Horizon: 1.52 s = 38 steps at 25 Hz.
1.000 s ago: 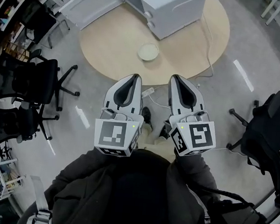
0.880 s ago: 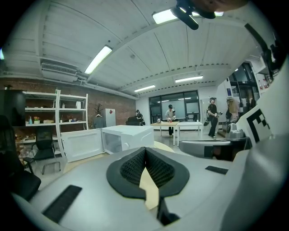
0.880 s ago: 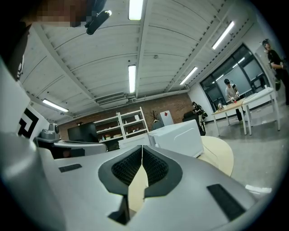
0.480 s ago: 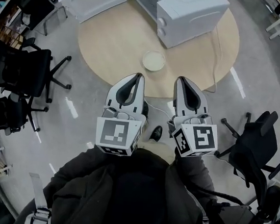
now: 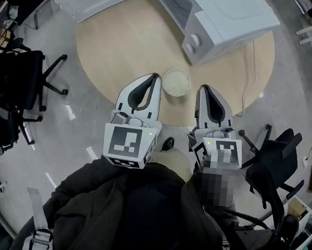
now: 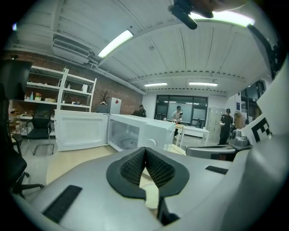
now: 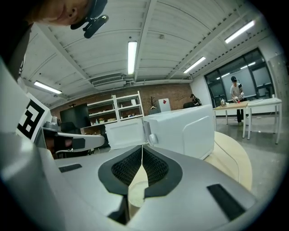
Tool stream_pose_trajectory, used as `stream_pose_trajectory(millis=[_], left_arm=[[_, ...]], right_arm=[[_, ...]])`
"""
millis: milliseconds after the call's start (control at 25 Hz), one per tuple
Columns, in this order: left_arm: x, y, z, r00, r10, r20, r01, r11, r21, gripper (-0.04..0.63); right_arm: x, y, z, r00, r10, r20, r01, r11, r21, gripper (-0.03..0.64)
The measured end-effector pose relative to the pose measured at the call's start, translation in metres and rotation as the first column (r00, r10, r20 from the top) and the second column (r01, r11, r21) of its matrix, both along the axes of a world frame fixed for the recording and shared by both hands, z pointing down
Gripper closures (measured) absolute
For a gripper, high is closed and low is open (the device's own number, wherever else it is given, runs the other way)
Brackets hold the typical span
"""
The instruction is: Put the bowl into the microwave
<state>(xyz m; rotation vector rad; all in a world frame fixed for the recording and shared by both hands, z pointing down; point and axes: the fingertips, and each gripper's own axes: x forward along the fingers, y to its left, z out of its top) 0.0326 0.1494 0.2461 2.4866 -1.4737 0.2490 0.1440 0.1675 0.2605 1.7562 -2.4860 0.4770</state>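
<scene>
One bowl (image 5: pixel 176 82), on the near edge of the table (image 5: pixel 114 46), still outside the microwave (image 5: pixel 232 19); grasping and placing all left. Just beside it, left gripper (image 5: pixel 157 79) and right gripper (image 5: pixel 203 89), both pinched together, empty. Only in the left gripper view: open cavity (image 6: pixel 124 135), apparently bare. Only in the head view: whole bowl.

The left gripper (image 5: pixel 157 78) and right gripper (image 5: pixel 203 88) are pale grey tapered shells with dark teardrop-shaped openings, each backed by a white cube (image 5: pixel 125 145) printed with black square markers. Black ribbed pads (image 6: pixel 131 168) line the jaws. The person wears a dark jacket (image 5: pixel 98 209) with a grey strap (image 5: pixel 40 220).
</scene>
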Motion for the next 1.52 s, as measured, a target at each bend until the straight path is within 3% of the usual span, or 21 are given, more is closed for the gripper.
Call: stream_pose_trajectory(millis=[200, 720, 800, 880, 1080, 1520], left_arm=[[0.002, -0.022, 0.014, 1.0, 0.015, 0.003, -0.015, 0.999, -0.03, 0.586], [0.019, -0.027, 0.06, 1.0, 0.002, -0.003, -0.003, 0.992, -0.127, 0.584], [0.021, -0.023, 0.075, 1.0, -0.002, -0.008, 0.0, 0.987, -0.161, 0.558], [0.023, -0.019, 0.092, 1.0, -0.004, -0.014, 0.001, 0.98, -0.2, 0.474], [0.021, -0.017, 0.133, 1.0, -0.025, -0.009, 0.021, 0.958, -0.286, 0.465], [0.025, -0.026, 0.172, 0.999, -0.042, -0.012, 0.035, 0.931, -0.362, 0.465]], right_arm=[[0.004, -0.021, 0.014, 1.0, 0.026, -0.001, -0.026, 0.999, -0.032, 0.607], [0.009, -0.035, 0.059, 0.999, -0.04, 0.008, 0.041, 0.993, -0.113, 0.606], [0.007, -0.032, 0.074, 0.999, -0.049, 0.021, 0.052, 0.988, -0.144, 0.596], [0.005, -0.031, 0.091, 0.997, -0.068, 0.036, 0.073, 0.981, -0.178, 0.531], [0.002, -0.032, 0.126, 0.995, -0.077, 0.06, 0.089, 0.967, -0.239, 0.531], [0.0, -0.036, 0.162, 0.993, -0.075, 0.086, 0.098, 0.946, -0.31, 0.531]])
